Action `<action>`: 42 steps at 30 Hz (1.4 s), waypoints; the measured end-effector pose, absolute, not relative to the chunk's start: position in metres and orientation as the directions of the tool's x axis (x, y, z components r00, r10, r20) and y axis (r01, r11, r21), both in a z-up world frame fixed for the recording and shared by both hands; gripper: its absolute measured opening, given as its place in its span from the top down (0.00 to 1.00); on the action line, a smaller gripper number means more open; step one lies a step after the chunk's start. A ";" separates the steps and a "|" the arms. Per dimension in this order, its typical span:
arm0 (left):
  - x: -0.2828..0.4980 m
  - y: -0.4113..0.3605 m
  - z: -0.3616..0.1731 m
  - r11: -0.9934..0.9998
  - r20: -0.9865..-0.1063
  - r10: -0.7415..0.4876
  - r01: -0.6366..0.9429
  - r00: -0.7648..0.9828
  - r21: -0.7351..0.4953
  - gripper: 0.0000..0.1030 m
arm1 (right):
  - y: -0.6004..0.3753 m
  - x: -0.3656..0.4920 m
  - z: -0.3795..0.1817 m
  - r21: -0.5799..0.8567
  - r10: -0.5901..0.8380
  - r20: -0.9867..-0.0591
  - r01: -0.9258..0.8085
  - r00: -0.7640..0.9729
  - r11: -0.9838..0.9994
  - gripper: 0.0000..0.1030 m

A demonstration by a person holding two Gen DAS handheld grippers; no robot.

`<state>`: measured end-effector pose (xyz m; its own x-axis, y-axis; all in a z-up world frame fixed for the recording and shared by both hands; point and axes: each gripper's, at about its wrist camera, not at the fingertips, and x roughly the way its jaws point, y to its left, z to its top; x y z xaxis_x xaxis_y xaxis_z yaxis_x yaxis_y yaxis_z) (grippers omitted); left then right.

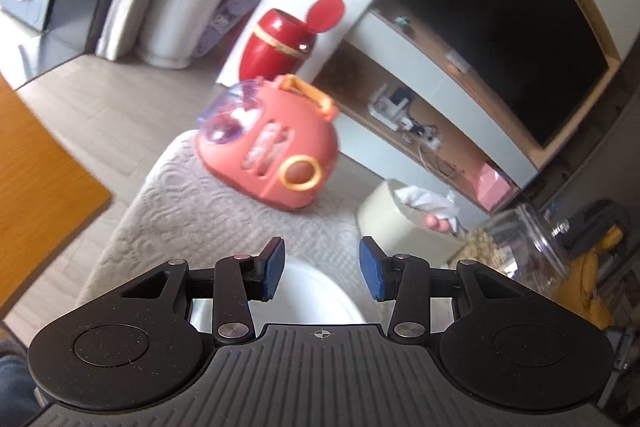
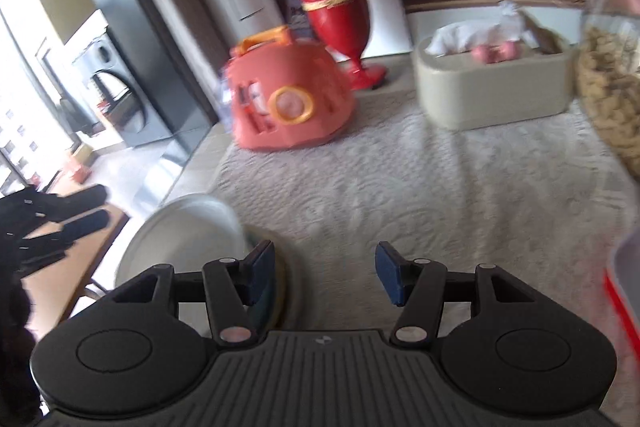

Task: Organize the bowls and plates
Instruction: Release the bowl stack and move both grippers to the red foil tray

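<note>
- Left gripper [image 1: 322, 269]: ribbed blue pads spread apart, holding nothing, above a smooth white bowl [image 1: 308, 297].
- Right gripper [image 2: 325, 275]: jaws spread, empty; round white plate [image 2: 180, 239] just left, on the textured cream cloth [image 2: 400, 179].
- A glossy coral plastic toy [image 2: 288, 99] sits behind.

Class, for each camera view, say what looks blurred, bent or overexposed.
Left wrist view: the pink toy case is motion-blurred and the television bows from fisheye distortion. Right wrist view: the window is blown out and the glass jar is smeared.
</note>
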<state>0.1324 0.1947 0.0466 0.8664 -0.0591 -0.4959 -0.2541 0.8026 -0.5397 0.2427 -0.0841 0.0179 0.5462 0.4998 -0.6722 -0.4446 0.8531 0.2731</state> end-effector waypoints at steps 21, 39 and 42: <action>0.320 -0.109 -0.086 0.797 -0.730 -0.553 0.002 0.402 -0.603 0.63 | -0.397 0.308 -0.103 0.429 0.179 -0.781 0.306 0.599 0.850 0.36; 0.314 -0.031 -0.078 0.846 -0.766 -0.341 -0.177 0.545 -0.502 0.62 | -0.256 0.292 -0.091 0.511 0.564 -0.725 -0.241 0.395 0.825 0.29; 0.312 -0.029 -0.088 0.853 -0.792 -0.336 -0.192 0.509 -0.485 0.62 | -0.251 0.288 -0.088 0.436 0.493 -0.745 -0.231 0.448 0.870 0.29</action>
<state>0.3119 -0.0289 -0.0876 0.5091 -0.3361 -0.7924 -0.1922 0.8530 -0.4853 0.2879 -0.2507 -0.0877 0.4484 0.4932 -0.7455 -0.2312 0.8696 0.4363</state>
